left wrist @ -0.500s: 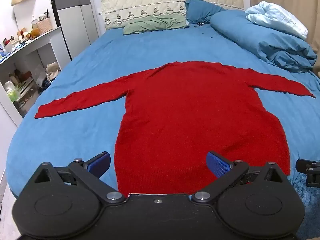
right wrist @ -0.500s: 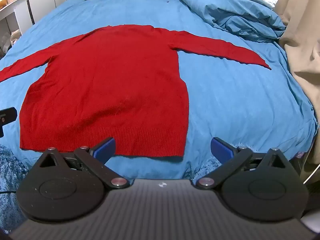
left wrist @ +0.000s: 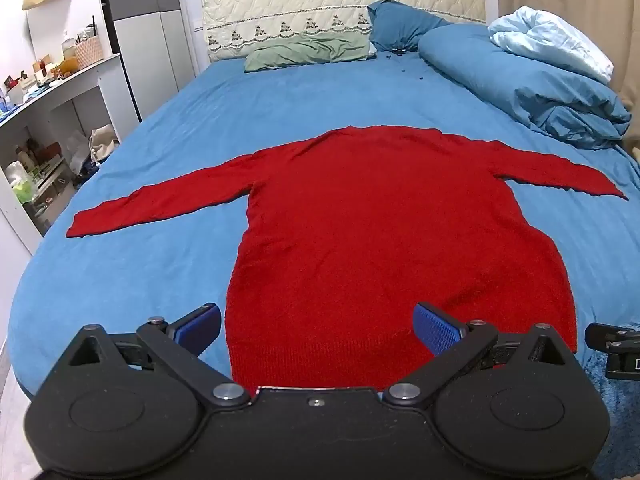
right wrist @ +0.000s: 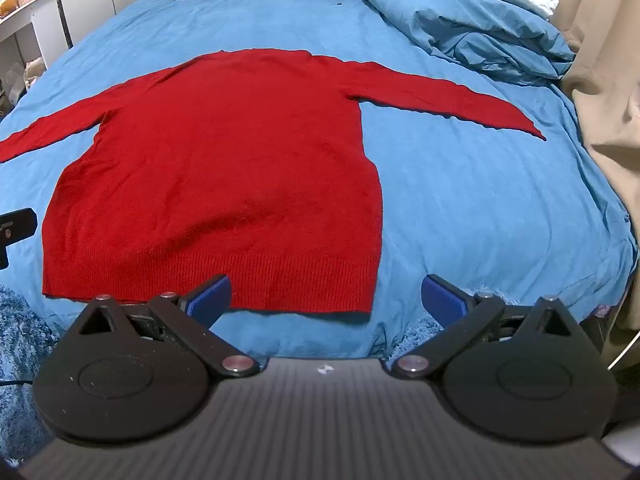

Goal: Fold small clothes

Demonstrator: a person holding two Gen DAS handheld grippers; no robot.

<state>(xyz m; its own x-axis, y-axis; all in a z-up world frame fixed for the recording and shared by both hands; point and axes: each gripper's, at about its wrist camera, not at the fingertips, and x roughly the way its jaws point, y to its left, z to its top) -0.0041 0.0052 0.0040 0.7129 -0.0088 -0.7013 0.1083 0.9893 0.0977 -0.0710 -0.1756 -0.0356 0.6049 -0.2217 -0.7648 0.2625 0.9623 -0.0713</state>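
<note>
Red sweater point(left wrist: 396, 240) lies flat on the bed point(left wrist: 140, 264), hem at the foot edge, sleeves spread toward both side edges. Left gripper point(left wrist: 318, 322) and right gripper point(right wrist: 326, 298) hover over the hem, jaws spread wide, grasping nothing.

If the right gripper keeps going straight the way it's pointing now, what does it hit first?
Most likely the red sweater, near the right corner of its ribbed hem. The right gripper is open and angled down at the blue bedsheet there. Depth is hard to judge, so it might meet bare sheet instead.
</note>
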